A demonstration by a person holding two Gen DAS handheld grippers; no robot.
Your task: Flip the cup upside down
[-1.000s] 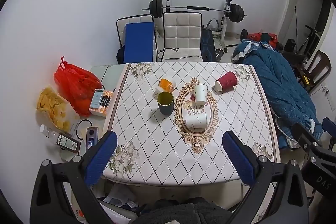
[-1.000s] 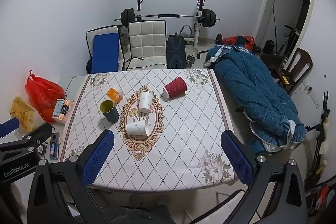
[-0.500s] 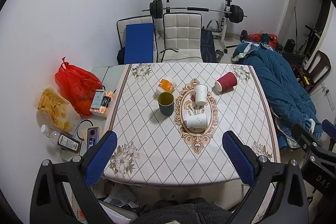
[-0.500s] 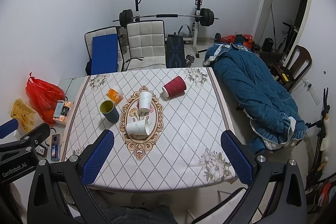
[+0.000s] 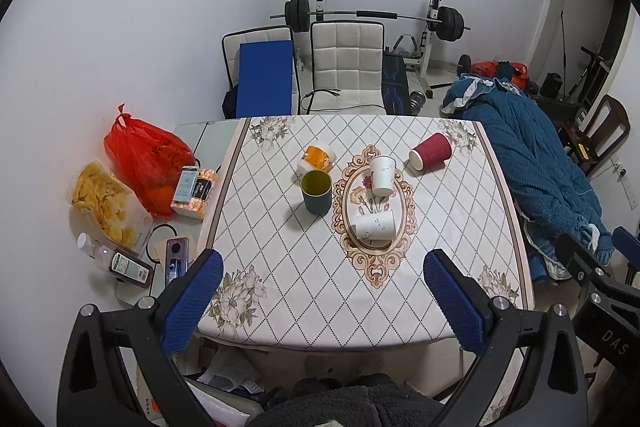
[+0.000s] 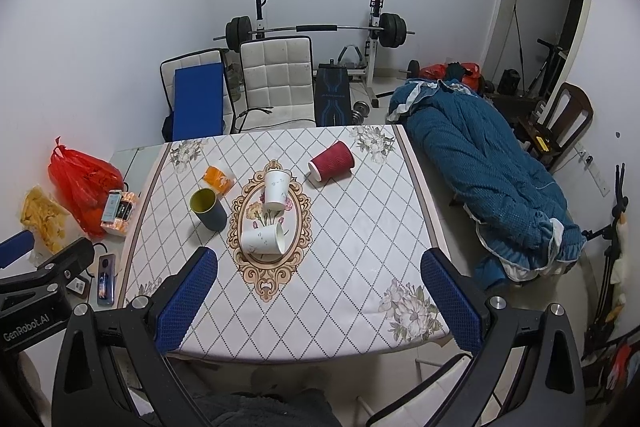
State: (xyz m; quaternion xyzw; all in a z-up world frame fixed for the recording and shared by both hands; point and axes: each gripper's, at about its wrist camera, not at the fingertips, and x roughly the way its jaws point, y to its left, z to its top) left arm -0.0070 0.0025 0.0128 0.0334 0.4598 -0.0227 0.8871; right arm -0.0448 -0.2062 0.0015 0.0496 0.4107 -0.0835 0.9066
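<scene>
Several cups are on the patterned table [image 5: 280,291]. A dark green cup [image 5: 316,191] [image 6: 208,209] stands upright with its mouth up. A white paper cup [image 5: 382,175] [image 6: 277,189] stands mouth down. Another white cup [image 5: 375,225] [image 6: 263,239], a red ribbed cup [image 5: 430,156] [image 6: 331,167] and an orange cup [image 5: 317,158] [image 6: 218,179] lie on their sides. My left gripper [image 5: 320,295] and right gripper [image 6: 318,297] are both open and empty, held above the table's near edge, well short of the cups.
A side surface left of the table holds a red bag [image 5: 146,159], a snack bag [image 5: 106,203], boxes and a phone [image 5: 175,262]. Two chairs [image 5: 348,67] and a barbell rack stand behind. A blue quilt [image 5: 532,171] lies to the right.
Both views have shifted very slightly; the cups have not moved and both grippers remain open.
</scene>
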